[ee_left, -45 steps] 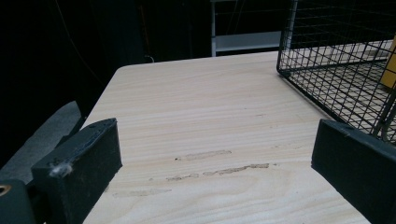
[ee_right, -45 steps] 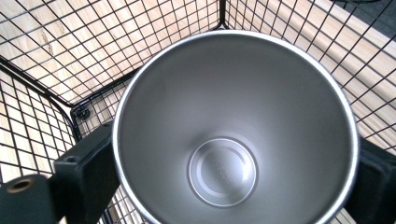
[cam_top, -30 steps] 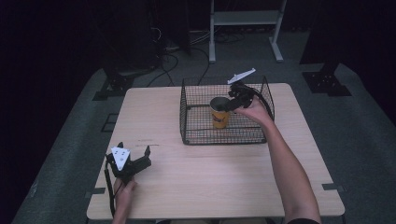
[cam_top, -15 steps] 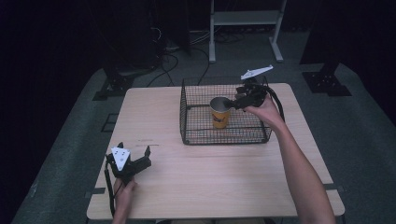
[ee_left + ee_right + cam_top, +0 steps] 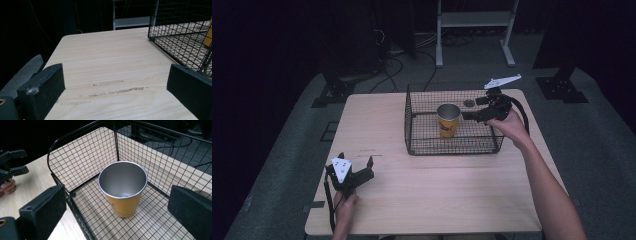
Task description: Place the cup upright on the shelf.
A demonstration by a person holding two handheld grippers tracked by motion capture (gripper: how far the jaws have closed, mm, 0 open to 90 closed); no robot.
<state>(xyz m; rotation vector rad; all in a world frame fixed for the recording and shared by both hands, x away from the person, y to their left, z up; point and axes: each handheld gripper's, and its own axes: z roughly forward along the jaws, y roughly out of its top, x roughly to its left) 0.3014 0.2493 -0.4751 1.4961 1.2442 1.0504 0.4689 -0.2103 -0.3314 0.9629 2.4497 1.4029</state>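
Down at the lower left of the high view, the left gripper [image 5: 357, 172] sits low over the table [image 5: 437, 200], held by a hand [image 5: 344, 205] coming in from the bottom edge. Its jaws stand wide apart with nothing between them; in the left gripper view they frame bare wood with a few scuff marks, and a corner of the basket [image 5: 180, 32] fills the upper right of that frame.

Moving right, the wire basket [image 5: 422, 145] stands on the far half of the table, just right of centre in the high view. Inside it a cup [image 5: 448, 120] stands upright, orange outside and metal inside, with nothing in it. It sits near the middle of the basket floor, clear of the walls.

Further right, the right gripper [image 5: 472, 116] reaches over the basket's right rim, pointing left toward the cup. Its jaws are spread wide and grip nothing. In the right gripper view the cup [image 5: 122, 187] stands centred between and beyond the two jaws, apart from both, and the left gripper [image 5: 11, 165] shows at the left edge.
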